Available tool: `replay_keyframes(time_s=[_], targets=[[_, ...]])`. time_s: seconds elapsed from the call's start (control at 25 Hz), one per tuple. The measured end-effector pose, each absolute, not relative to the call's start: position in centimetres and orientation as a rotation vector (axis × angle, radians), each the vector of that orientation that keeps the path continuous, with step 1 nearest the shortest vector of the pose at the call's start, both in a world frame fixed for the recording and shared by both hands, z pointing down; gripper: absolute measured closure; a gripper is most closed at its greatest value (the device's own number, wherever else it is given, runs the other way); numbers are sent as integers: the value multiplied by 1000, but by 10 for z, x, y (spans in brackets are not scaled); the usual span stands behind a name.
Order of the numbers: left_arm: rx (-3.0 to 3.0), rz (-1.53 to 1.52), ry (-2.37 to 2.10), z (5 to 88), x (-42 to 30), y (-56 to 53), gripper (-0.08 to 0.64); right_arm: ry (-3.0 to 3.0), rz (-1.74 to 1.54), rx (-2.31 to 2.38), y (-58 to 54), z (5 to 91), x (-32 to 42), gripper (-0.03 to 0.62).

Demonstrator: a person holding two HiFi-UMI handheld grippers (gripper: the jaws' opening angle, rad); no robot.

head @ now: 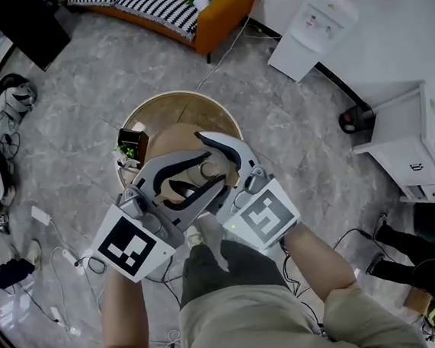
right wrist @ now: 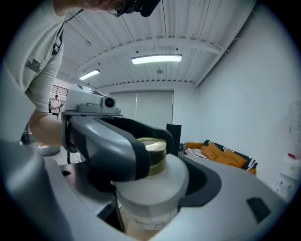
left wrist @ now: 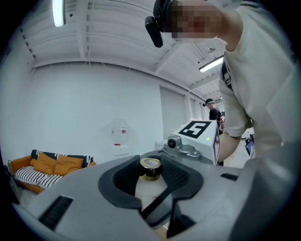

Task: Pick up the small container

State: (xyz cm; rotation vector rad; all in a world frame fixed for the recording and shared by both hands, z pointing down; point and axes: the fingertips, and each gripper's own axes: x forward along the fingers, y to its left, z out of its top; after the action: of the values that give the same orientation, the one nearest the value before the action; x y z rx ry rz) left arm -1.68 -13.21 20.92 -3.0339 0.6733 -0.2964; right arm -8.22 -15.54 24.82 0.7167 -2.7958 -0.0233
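The small container (head: 212, 170) is a white jar with a gold lid (right wrist: 155, 153), held up above the round table. Both grippers meet on it. My left gripper (head: 201, 177) comes in from the lower left, and its dark pads (left wrist: 176, 176) close round the gold lid (left wrist: 150, 167). My right gripper (head: 221, 160) reaches in from the lower right, with its jaws clasped round the jar's white shoulder (right wrist: 157, 181). Much of the jar's lower body is hidden by the jaws in every view.
Below the grippers stands a round wooden table (head: 223, 114) with a small dark box (head: 131, 145) on its left side. An orange sofa (head: 221, 12) and a white cabinet (head: 314, 26) stand farther off. Cables (head: 61, 257) trail over the floor, and a person's legs (head: 406, 262) show at the right.
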Motion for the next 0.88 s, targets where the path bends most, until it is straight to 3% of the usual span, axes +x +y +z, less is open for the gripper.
replay_keyframes(time_s=[0.4,0.88], targets=[[-3036,-270,716,104,-13,-69,426,-2744,-55,679,-92,148,-77,259],[-3045,-309,826,86,-22,-37,425,-2824,13,563,-53,124,-87,258]])
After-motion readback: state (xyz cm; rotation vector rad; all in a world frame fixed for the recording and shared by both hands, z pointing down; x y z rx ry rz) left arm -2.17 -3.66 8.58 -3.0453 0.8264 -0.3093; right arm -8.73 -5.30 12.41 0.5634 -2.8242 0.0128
